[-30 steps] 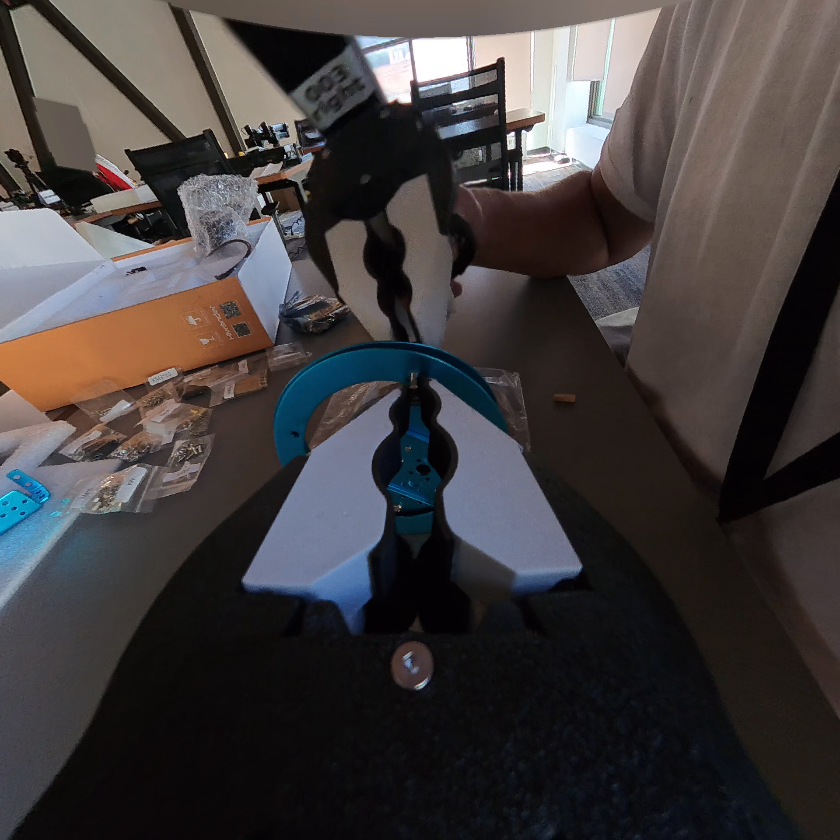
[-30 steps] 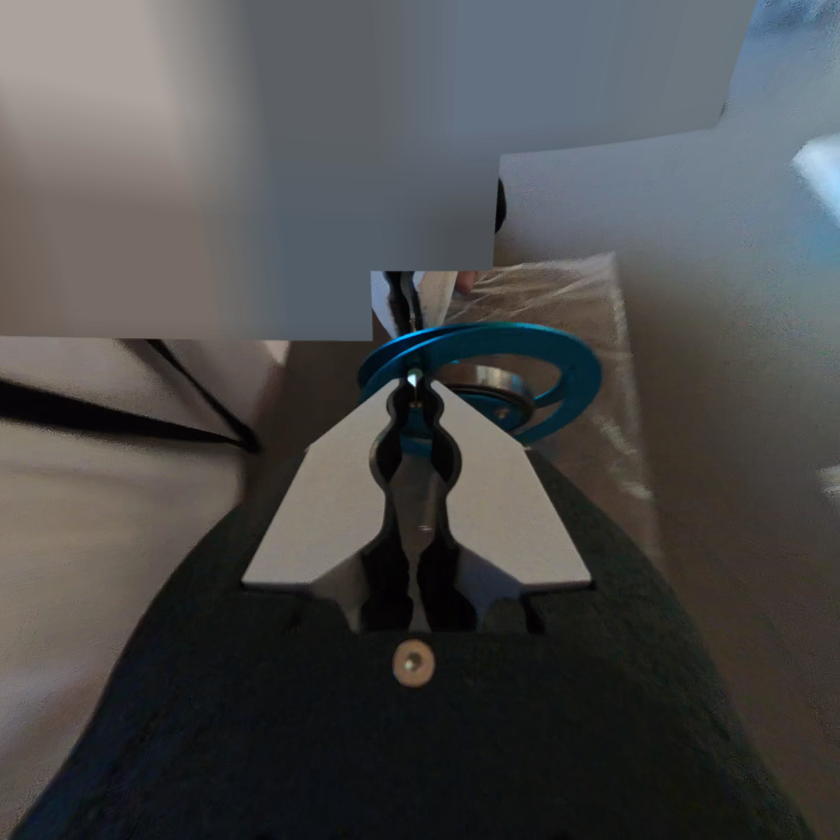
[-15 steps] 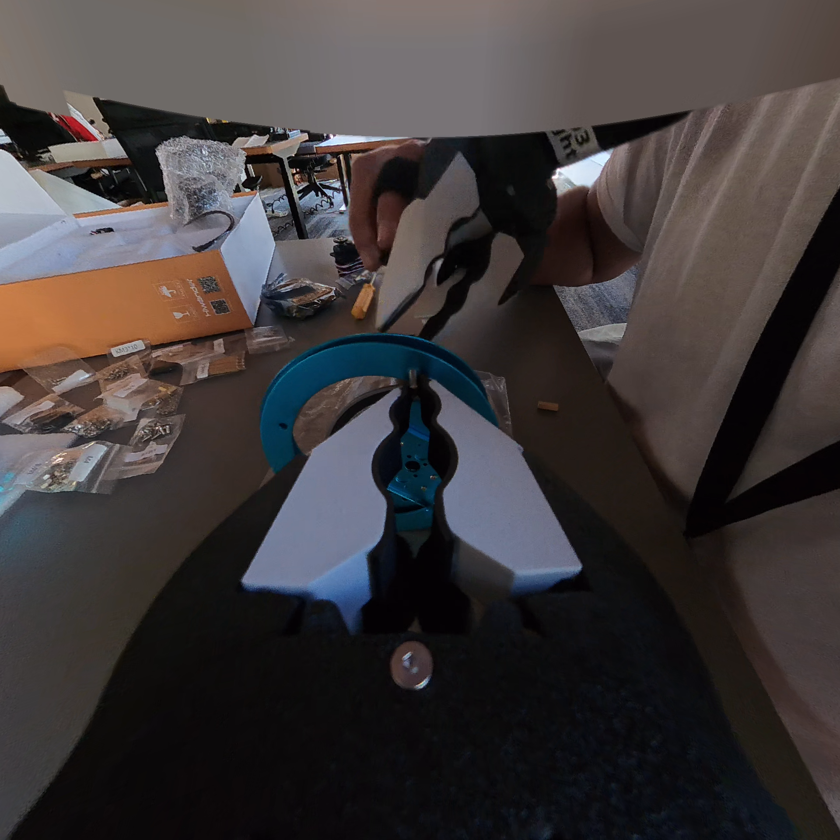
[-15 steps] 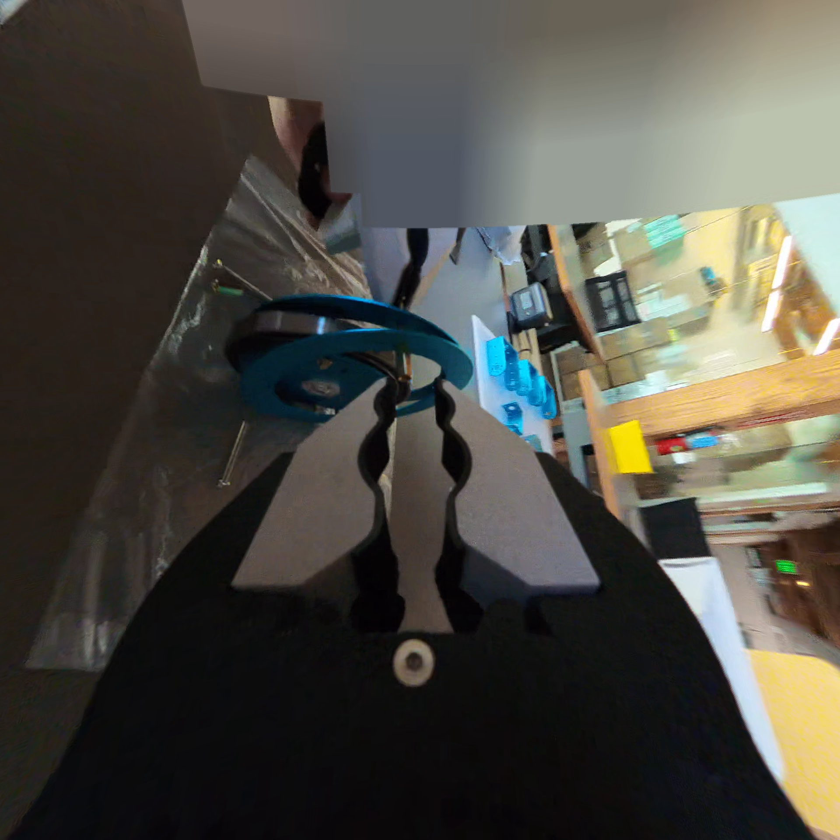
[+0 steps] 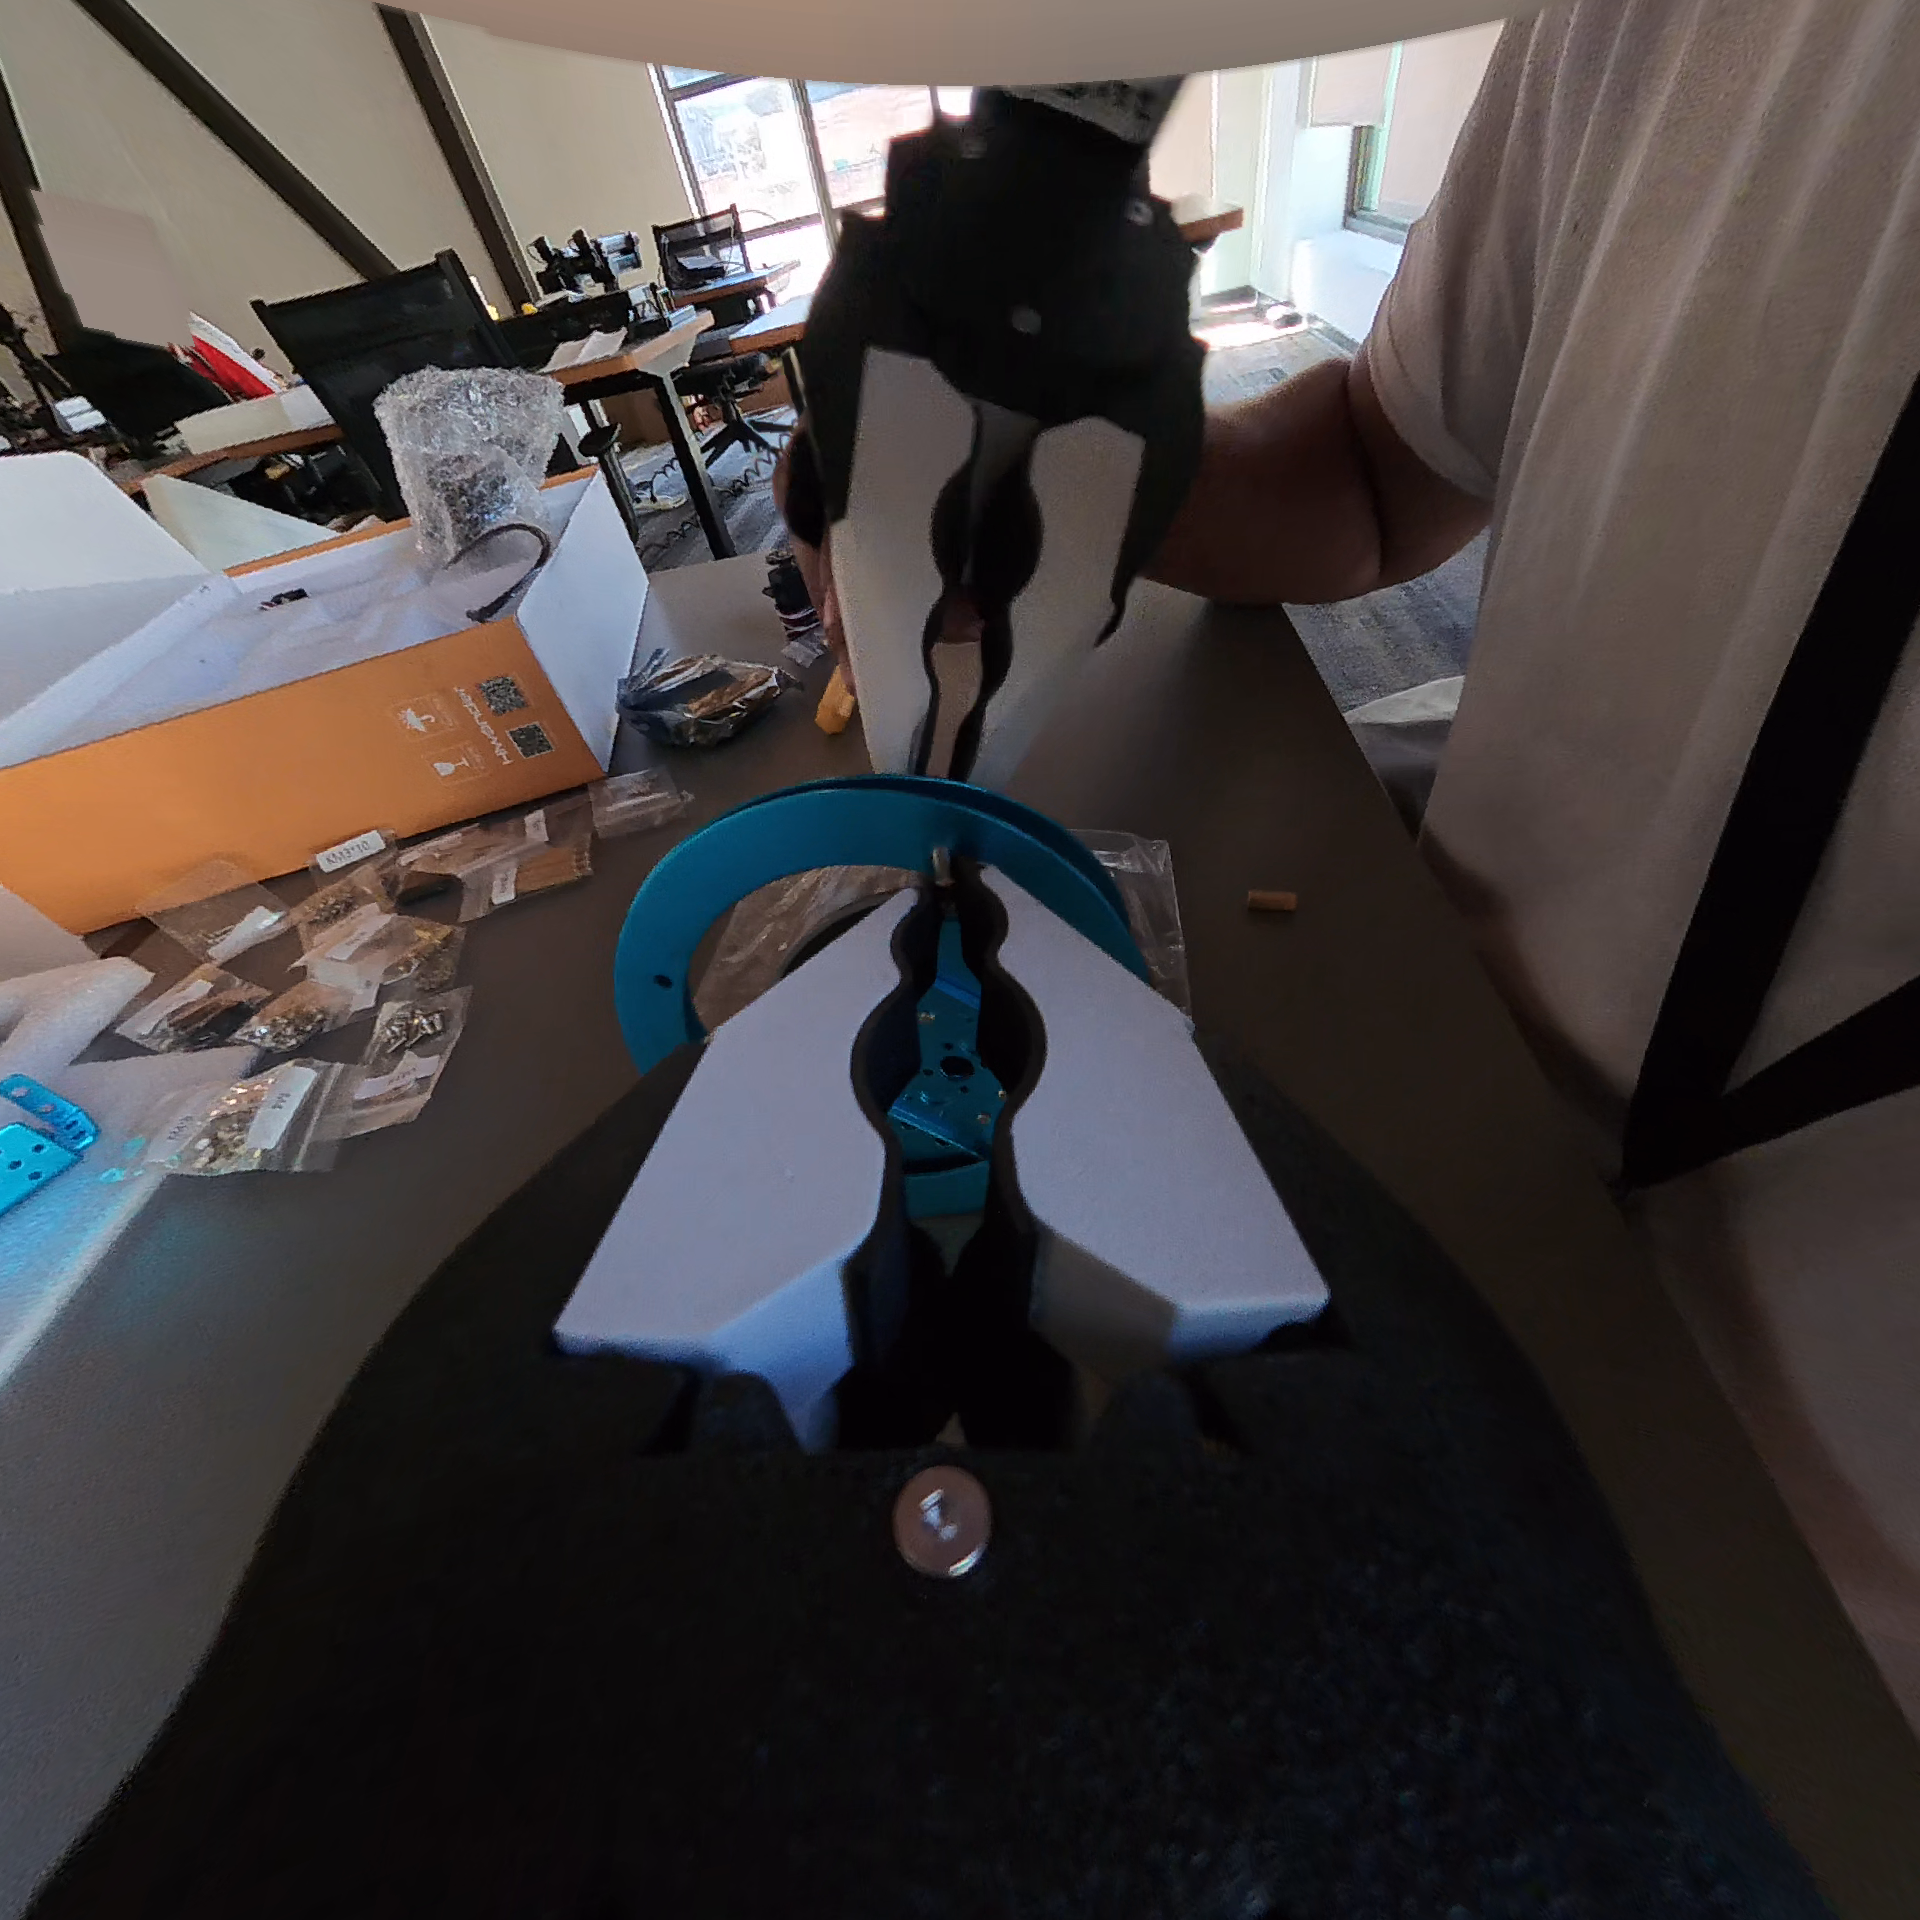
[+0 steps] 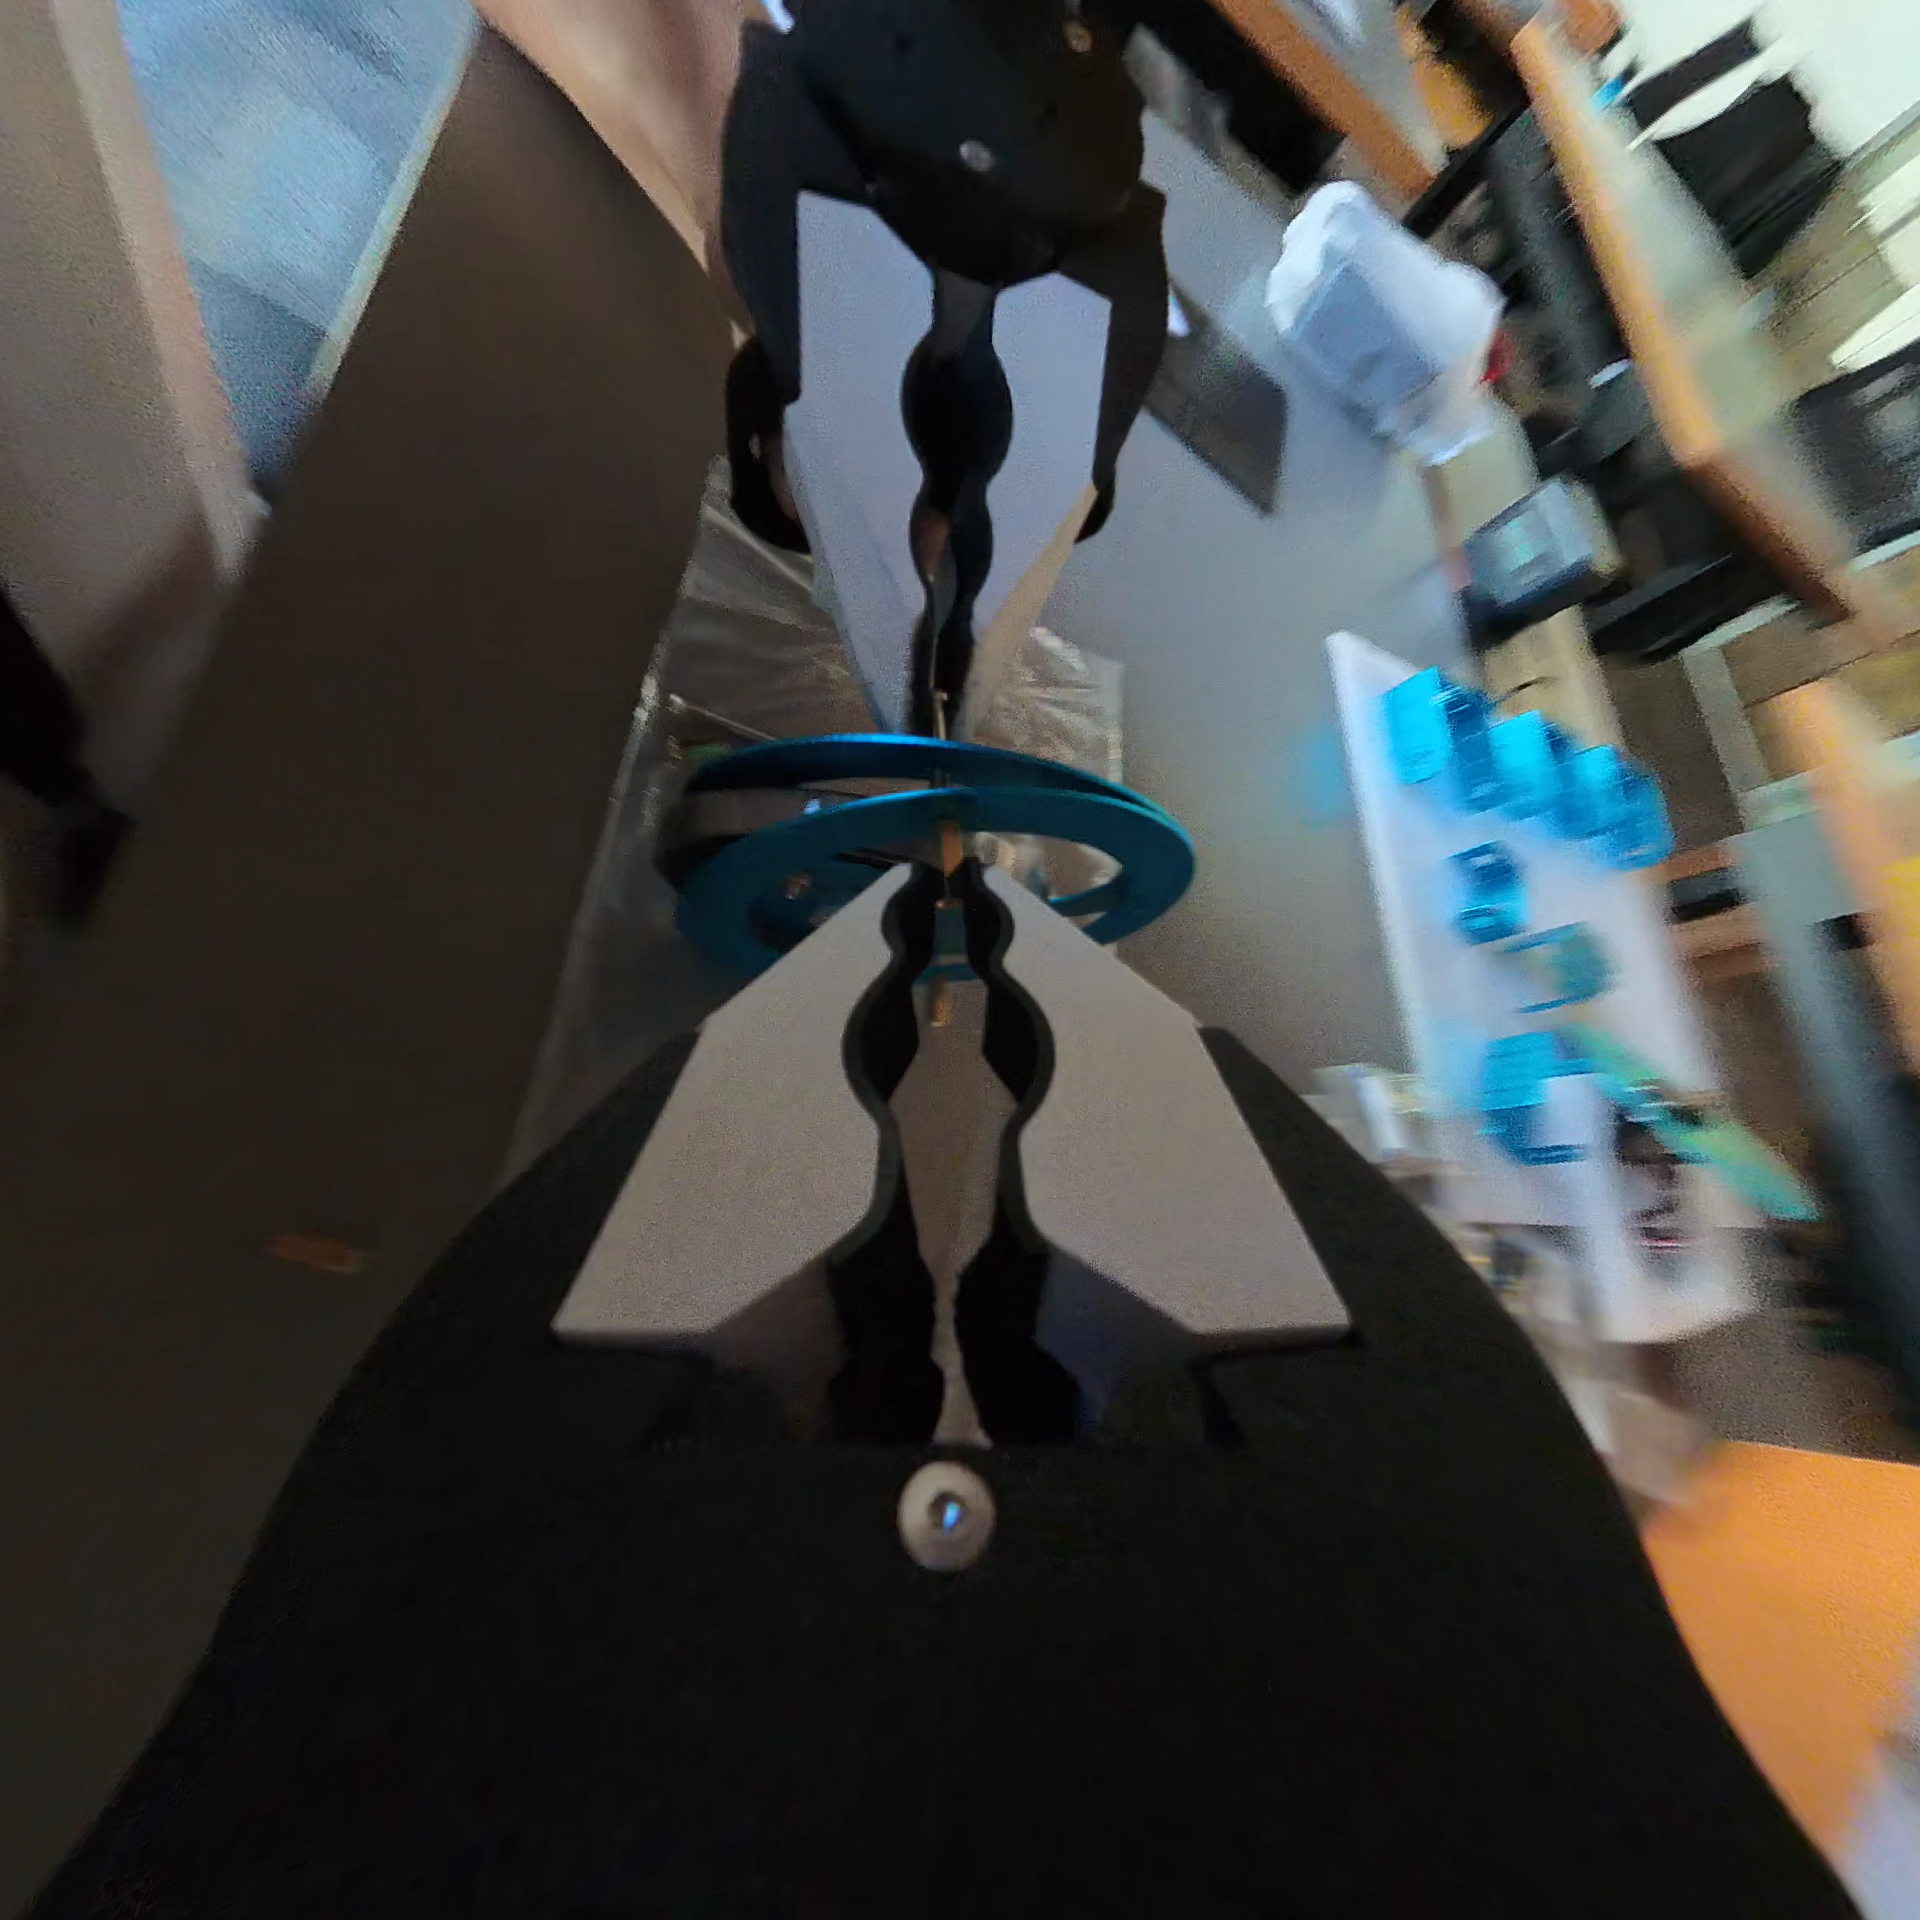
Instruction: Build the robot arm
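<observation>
Two grippers [image 5: 943, 883] [image 6: 940, 883], jaws pinched on blue ring [image 5: 665, 914] from opposite sides, right view blurred

Each gripper has a big black body with a rough, grainy look, rounded like a hump. The left gripper [image 5: 948, 883] has two pale grey fingers [image 5: 769, 1132] shaped like wedges that come to a point. Their inner edges are black and wavy. A shiny round silver screw [image 5: 940, 1527] sits in the middle of the black body, near the camera. The right gripper [image 6: 948, 883] looks just the same, with its own silver screw [image 6: 943, 1512]. The person wears a white short-sleeved shirt [image 5: 1662, 416] with black straps [image 5: 1787, 831] across it.
</observation>
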